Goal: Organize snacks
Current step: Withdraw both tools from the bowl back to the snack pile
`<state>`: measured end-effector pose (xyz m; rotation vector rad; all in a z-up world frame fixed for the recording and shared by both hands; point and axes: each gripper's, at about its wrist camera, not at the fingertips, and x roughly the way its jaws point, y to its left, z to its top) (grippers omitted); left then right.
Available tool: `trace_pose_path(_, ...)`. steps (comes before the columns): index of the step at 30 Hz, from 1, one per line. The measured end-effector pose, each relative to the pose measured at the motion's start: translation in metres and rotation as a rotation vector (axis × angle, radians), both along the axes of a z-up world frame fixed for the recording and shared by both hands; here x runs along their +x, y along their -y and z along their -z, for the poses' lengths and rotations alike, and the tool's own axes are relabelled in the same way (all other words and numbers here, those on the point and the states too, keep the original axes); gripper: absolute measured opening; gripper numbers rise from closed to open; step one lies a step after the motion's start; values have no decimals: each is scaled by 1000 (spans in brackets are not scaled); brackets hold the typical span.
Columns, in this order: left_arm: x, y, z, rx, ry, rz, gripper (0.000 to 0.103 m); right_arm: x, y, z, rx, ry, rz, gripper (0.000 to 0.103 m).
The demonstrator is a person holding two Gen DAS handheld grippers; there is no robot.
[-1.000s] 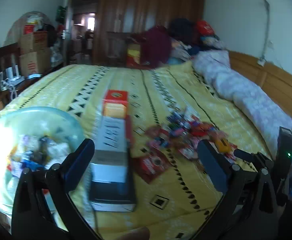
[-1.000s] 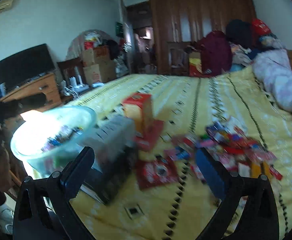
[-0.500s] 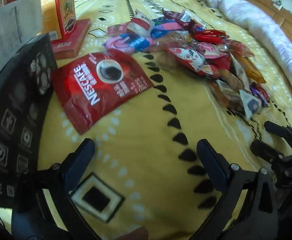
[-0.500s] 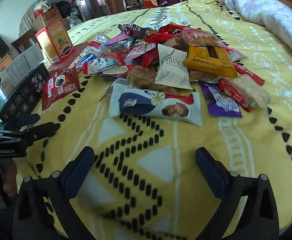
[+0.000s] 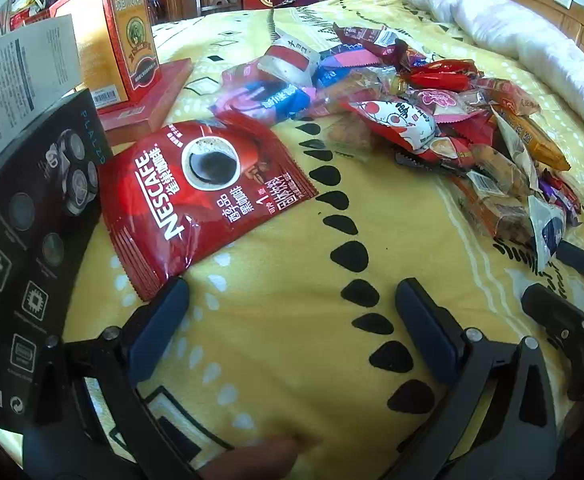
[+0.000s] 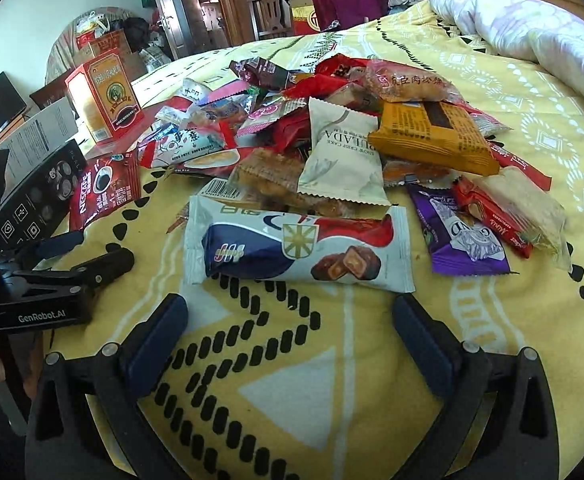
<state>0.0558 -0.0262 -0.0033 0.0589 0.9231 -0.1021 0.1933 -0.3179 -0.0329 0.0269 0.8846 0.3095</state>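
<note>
A heap of wrapped snacks lies on the yellow patterned bedspread. Nearest my right gripper is a white, blue and red chocolate bar wrapper; the gripper is open, just short of it, holding nothing. A red Nescafe sachet lies flat in front of my left gripper, which is open and empty, its left fingertip near the sachet's lower corner. The same heap of snacks shows in the left wrist view at upper right. The left gripper appears at the left of the right wrist view.
A black product box lies at the left, with an orange and red carton standing on a flat red box behind it. A rolled quilt lies along the bed's far right. Furniture and clutter stand beyond the bed.
Both grippers have dropped from a high view over the bed to just above the bedspread close to the snacks. Over the last half second they edged slightly nearer; both stayed open.
</note>
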Motion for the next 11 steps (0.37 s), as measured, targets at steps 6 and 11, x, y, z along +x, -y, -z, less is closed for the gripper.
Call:
trace_pose_path(6, 1, -1, 1, -7, 5, 0, 103, -1, -4, -1, -10, 6, 0, 103)
trace_pose_path(11, 3, -1, 3, -10, 11, 0, 103, 2, -5, 1, -16, -1, 0, 103)
